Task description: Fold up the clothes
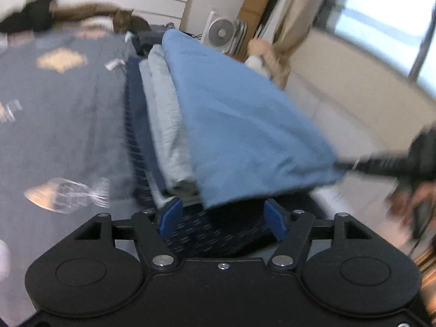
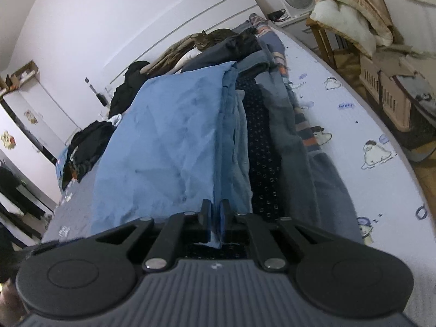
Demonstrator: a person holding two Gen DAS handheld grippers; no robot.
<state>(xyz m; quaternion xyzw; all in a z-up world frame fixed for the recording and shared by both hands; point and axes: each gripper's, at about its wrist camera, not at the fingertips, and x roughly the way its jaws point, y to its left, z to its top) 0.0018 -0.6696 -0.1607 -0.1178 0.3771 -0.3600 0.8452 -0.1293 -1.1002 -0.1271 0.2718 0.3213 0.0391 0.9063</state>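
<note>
Lying ahead of the parted left gripper [image 1: 222, 219]: blue cloth [image 1: 239, 125].

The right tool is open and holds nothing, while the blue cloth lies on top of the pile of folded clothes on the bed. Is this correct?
Not fully. The right tool is shut on the near edge of the blue cloth, as the right wrist view shows. The rest is right: the cloth lies on top of the pile of folded clothes on the bed.

Soft window [image 1: 381, 13] daylight; left view motion-blurred, right sharp, both edges bowed.
</note>
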